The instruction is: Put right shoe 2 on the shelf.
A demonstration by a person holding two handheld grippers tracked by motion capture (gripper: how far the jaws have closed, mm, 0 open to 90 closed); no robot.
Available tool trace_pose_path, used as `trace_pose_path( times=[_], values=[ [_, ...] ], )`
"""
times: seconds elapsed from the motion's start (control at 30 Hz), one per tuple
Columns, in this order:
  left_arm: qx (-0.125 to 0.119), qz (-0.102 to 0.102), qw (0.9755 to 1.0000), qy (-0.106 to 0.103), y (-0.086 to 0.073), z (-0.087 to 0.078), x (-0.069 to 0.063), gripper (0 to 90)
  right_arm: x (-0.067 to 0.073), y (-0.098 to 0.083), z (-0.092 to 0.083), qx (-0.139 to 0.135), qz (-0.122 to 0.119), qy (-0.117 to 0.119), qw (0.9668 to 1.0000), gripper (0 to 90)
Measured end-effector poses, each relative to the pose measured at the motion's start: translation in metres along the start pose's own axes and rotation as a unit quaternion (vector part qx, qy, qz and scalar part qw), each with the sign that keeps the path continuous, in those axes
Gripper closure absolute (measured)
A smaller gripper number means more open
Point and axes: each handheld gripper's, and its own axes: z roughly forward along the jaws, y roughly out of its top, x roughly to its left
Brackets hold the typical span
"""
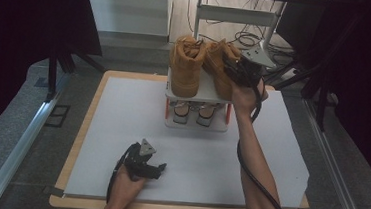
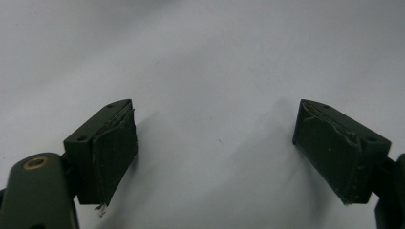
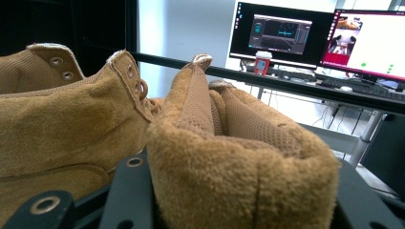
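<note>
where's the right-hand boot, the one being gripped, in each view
High view: gripped boot top centre, on the white rack, right gripper at its collar.
Left gripper view: not in it.
Right gripper view: boot at centre bottom, collar between the jaws.
Shared landmark: the other boot beside it.

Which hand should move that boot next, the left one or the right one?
The right, probably. The right gripper already clamps the right-hand tan boot on the rack's top shelf, while the left gripper rests open, far away on the table.

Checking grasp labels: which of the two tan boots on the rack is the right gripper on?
The right-hand boot on the rack's top shelf: the right gripper clamps its collar. The left-hand boot stands free.
</note>
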Motion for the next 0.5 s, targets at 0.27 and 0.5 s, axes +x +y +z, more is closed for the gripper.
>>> trace_pose_path(
  times=[0.27, 0.5],
  values=[
    [0.000, 0.002, 1.0000, 0.001, 0.0001, -0.0001, -0.0001, 15.0, -0.0012, -0.0048, -0.0019, 0.011, -0.003, 0.009, 0.9999, 33.5],
    [-0.002, 0.001, 1.0000, 0.001, 0.0000, 0.0001, -0.0003, 15.1, 0.0025, -0.0026, -0.0014, 0.030, -0.022, 0.001, 0.9993, 20.5]
  ],
)
